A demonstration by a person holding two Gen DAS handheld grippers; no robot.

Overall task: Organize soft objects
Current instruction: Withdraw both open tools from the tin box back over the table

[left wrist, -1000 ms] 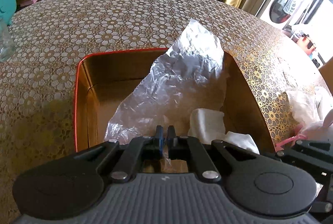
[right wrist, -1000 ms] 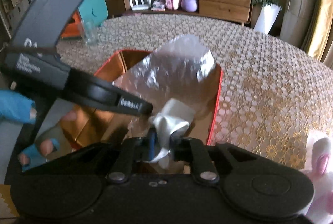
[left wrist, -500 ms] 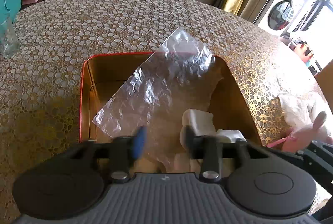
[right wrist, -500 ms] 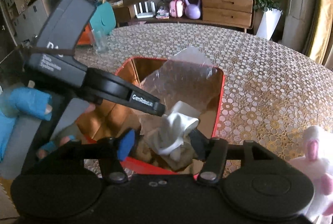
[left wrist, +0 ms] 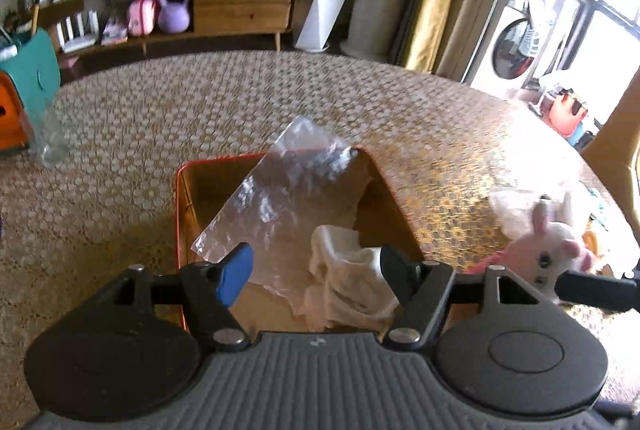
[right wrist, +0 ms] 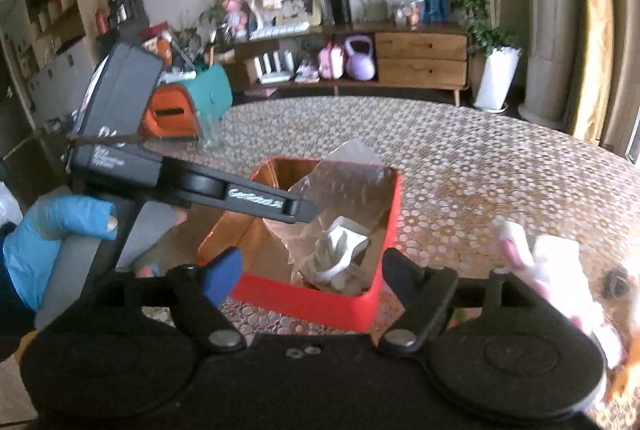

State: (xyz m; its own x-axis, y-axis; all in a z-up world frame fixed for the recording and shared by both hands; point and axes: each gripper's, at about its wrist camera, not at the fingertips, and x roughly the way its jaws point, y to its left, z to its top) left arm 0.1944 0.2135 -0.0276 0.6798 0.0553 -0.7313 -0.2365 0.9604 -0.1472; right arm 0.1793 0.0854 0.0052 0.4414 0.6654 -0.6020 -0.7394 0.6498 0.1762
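Note:
A red box with a gold inside stands on the patterned table; it also shows in the right wrist view. In it lie a clear plastic bag and a crumpled white cloth. My left gripper is open and empty above the box's near edge. My right gripper is open and empty, raised in front of the box. A pink and white plush rabbit lies on the table right of the box.
A clear glass stands at the table's left edge by a teal and orange case. The left gripper's body and a blue-gloved hand reach over the box's left side. More white soft things lie behind the rabbit.
Both grippers opened, letting go of the plastic bag and the white cloth, which now lie in the box. Both grippers have pulled up and back from the box.

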